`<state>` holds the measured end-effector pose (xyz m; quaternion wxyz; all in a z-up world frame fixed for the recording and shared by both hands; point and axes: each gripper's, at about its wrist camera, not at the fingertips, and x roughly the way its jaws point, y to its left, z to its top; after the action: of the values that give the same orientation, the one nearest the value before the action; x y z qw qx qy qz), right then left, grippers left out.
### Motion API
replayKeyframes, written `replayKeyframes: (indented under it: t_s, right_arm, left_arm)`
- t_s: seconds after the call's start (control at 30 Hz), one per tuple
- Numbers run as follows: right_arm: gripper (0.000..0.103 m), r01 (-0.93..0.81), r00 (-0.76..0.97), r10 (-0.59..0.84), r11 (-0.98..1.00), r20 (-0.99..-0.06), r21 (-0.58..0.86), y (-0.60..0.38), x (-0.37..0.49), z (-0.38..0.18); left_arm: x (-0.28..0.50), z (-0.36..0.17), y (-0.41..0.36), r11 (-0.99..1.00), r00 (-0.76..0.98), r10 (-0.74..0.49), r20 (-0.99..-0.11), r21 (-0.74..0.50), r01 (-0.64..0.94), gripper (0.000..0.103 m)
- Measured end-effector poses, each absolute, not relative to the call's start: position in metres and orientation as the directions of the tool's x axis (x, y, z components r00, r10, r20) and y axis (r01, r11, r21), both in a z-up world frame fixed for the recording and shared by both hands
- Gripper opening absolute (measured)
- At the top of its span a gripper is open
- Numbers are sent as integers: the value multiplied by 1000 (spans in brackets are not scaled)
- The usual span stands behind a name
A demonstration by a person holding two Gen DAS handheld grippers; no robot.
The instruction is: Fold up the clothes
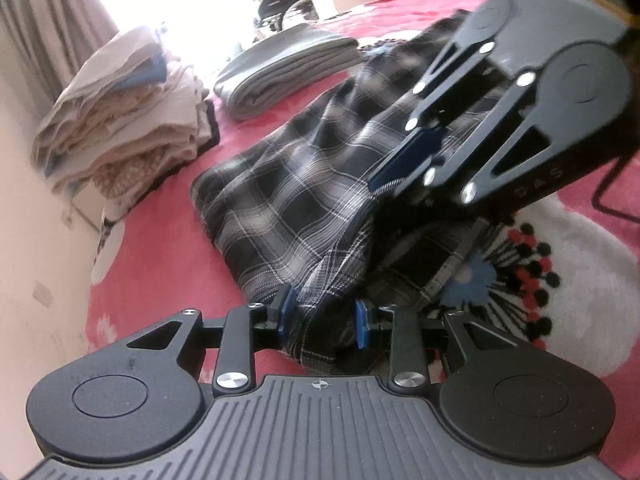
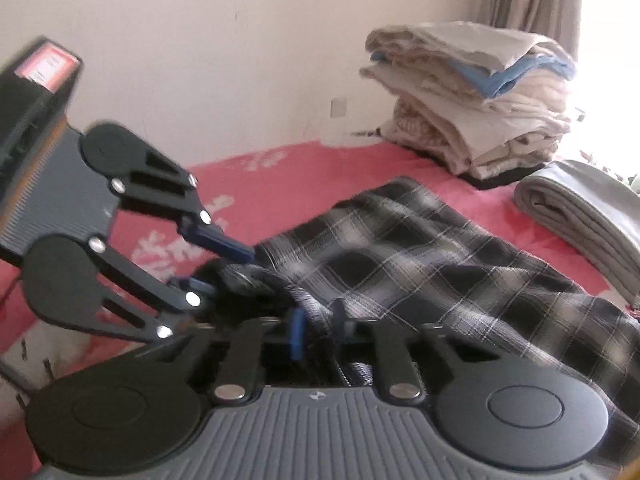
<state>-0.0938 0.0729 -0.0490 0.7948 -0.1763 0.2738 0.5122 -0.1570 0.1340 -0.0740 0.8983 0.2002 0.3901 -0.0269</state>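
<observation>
I see the black-and-white plaid woven garment lying rumpled on the pink floral fleece blanket — its near edge rises in a bunched fold between the blue pads of my left gripper, which sit narrowly apart with the cloth pinched between them. My right gripper has its jaws drawn nearly together on another gathered edge of the same garment, though motion blur there makes the grip hard to judge — it looks clamped. Behind lie a folded grey fabric bundle and a tall stack of cream folded linens.
</observation>
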Motion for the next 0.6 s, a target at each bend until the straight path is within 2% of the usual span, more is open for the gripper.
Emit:
replayKeyframes:
  t_s: [0.1, 0.23, 0.43, 0.6]
  right_arm:
    - [4, -915, 332, 740, 404, -585, -8, 64, -104, -44]
    - [4, -929, 354, 754, 352, -553, -114, 60, -124, -42]
    - [5, -942, 335, 668, 240, -664, -234, 73, -133, -79]
    - [7, -934, 358, 676, 256, -644, -250, 74, -141, -74]
  left_arm:
    - [-156, -75, 136, 925, 691, 122, -713, 335, 182, 32]
    - [-157, -74, 138, 931, 687, 148, -712, 335, 147, 33]
    - [-165, -73, 147, 952, 668, 152, -729, 289, 99, 33]
    - [-179, -75, 143, 941, 671, 175, -721, 323, 102, 34]
